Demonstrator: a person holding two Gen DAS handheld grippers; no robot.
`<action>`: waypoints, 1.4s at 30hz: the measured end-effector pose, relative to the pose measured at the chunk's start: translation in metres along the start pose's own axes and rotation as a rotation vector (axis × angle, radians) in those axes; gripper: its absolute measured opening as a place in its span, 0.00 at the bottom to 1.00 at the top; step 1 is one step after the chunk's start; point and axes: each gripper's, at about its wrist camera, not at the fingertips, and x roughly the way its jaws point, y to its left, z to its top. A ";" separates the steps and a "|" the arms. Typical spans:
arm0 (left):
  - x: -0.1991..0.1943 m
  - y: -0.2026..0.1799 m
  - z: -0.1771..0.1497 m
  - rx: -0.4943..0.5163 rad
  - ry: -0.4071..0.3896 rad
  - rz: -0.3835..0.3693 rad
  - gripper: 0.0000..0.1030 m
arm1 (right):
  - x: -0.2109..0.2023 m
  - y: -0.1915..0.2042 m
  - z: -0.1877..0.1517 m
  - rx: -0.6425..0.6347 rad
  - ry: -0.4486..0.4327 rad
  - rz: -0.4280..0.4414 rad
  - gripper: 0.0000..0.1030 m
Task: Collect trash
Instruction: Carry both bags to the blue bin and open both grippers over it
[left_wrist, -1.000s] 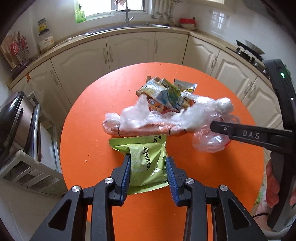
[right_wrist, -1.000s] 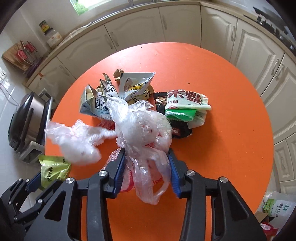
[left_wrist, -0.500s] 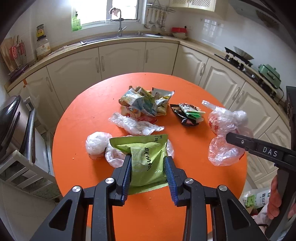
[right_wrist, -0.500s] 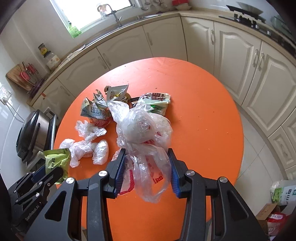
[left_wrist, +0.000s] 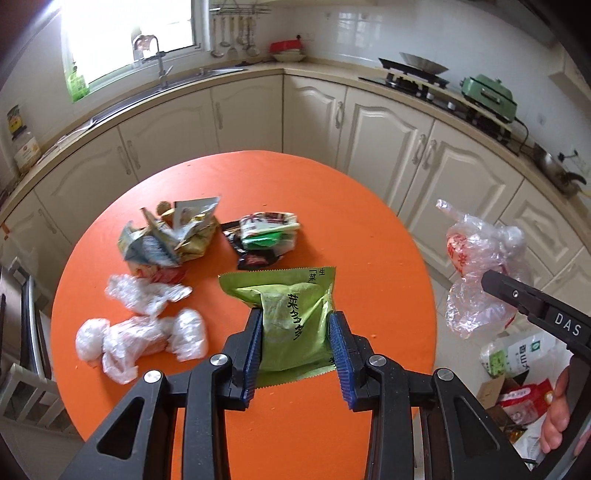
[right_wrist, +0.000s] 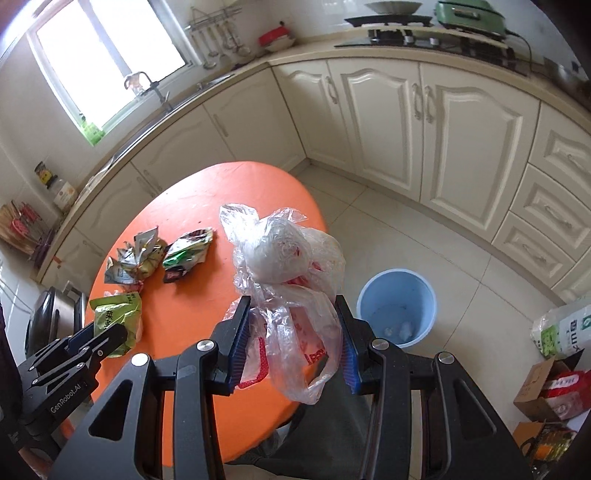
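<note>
Left tool (left_wrist: 295, 350) clamped on a green snack packet (left_wrist: 291, 317), raised above the orange tabletop (left_wrist: 369, 258). Right tool (right_wrist: 291, 339) clamped on a crumpled plastic bag (right_wrist: 284, 266), out past the tabletop's rim, likely bound for the blue bin (right_wrist: 397, 306) on open floor. More wrappers (left_wrist: 170, 236) and plastic wads (left_wrist: 140, 332) left on the tabletop.

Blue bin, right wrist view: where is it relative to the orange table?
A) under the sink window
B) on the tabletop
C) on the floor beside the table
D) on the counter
C: the blue bin stands on the tiled floor just past the edge of the orange table, ahead of the clear plastic bag clamped in the right gripper.
</note>
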 end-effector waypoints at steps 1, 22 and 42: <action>0.006 -0.012 0.005 0.025 0.009 -0.007 0.30 | -0.004 -0.012 0.001 0.015 -0.008 -0.009 0.41; 0.152 -0.210 0.114 0.315 0.152 -0.075 0.36 | -0.008 -0.210 0.021 0.326 -0.010 -0.172 0.41; 0.227 -0.211 0.160 0.173 0.253 -0.006 0.69 | 0.050 -0.209 0.049 0.294 0.062 -0.134 0.46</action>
